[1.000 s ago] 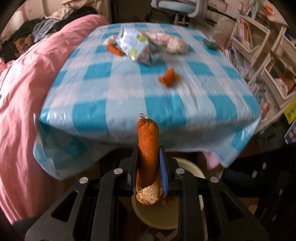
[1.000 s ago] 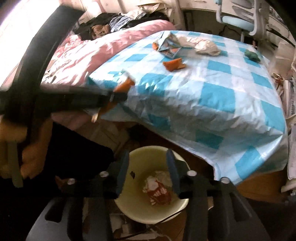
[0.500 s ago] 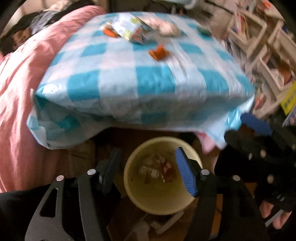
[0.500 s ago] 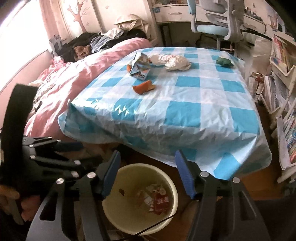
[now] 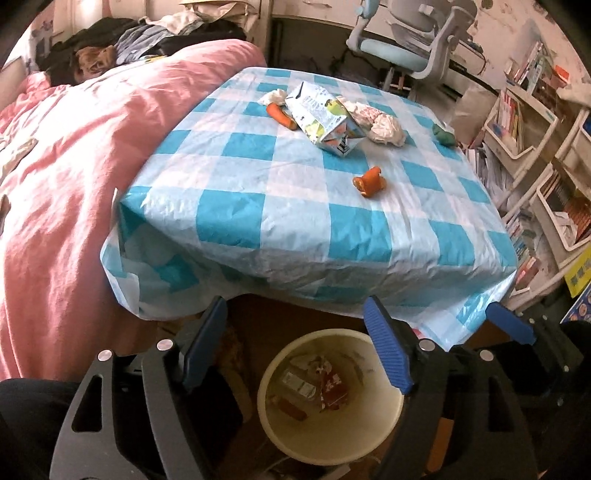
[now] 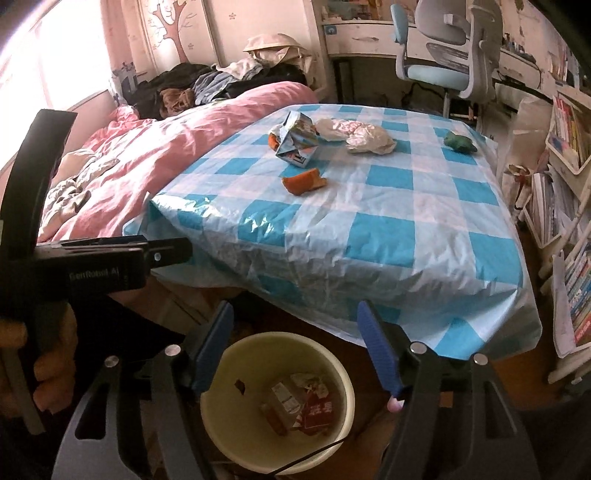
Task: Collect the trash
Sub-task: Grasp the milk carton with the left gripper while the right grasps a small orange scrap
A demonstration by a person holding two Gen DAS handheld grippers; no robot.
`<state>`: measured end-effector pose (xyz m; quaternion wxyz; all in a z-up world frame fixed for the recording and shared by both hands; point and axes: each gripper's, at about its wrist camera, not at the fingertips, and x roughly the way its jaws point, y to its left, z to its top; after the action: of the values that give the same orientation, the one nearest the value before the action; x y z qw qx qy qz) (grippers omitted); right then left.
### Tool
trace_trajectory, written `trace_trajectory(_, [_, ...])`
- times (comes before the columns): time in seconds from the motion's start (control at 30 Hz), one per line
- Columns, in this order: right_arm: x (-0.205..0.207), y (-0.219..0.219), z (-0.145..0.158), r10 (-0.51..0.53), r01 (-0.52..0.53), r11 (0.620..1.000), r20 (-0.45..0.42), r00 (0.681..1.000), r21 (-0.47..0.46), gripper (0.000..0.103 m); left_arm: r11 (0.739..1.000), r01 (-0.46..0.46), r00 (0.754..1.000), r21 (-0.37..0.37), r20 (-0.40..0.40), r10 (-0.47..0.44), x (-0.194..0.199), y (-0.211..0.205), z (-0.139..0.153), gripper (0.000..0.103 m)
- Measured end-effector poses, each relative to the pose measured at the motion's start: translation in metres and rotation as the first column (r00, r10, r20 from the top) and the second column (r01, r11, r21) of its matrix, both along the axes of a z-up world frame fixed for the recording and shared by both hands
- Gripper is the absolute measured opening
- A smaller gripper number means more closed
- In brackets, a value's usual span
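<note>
Where the floor meets the near edge of the counter, a cream trash bin (image 5: 391, 417) stands open, holding a red printed wrapper (image 6: 317, 410), a pale crumpled packet and an orange-brown stick-shaped scrap. The left hand-held gripper (image 5: 295, 347) hangs above the bin with its blue-padded jaws spread wide and nothing between them; they have just been opening. The right hand-held gripper (image 6: 295, 343) is also over the bin, its jaws wide and bare, likewise just opened further.

Beyond the bin, the counter (image 5: 295, 229) is draped in a crinkled blue-and-white checked plastic cloth. Nearest on it lies a curled orange peel (image 5: 369, 181). Farther back sits a crushed printed drink carton (image 5: 325, 118), with an orange carrot-like piece (image 5: 282, 115) touching its left side and crumpled white paper (image 5: 384, 127) just beside its right. A small dark green object (image 5: 444, 134) lies near the far right corner.

The left wrist view shows a blue pad of the right hand-held gripper at the right edge. The right wrist view alone shows a person's hand (image 6: 48, 369) gripping the black body of the left hand-held gripper. It also shows a tree decoration on the far wall (image 6: 166, 26). Both views show a pink bed (image 5: 74, 155) left of the counter and an office chair (image 6: 447, 55) behind.
</note>
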<state>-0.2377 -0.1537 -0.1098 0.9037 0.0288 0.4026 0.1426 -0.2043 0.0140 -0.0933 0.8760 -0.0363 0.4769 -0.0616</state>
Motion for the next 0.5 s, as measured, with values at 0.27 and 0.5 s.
trace_trajectory(0.27, [0.0001, 0.001, 0.0034, -0.005, 0.005, 1.0, 0.03, 1.0, -0.004, 0.067, 1.0, -0.002, 1.0, -0.018, 0.017, 0.002, 0.0023, -0.0015, 0.0011, 0.075])
trace_trajectory(0.5, [0.0037, 0.004, 0.0056, -0.002, 0.002, 1.0, 0.049, 0.999, -0.003, 0.067, 0.999, -0.011, 1.0, -0.035, 0.024, 0.012, 0.0064, -0.0016, 0.0015, 0.076])
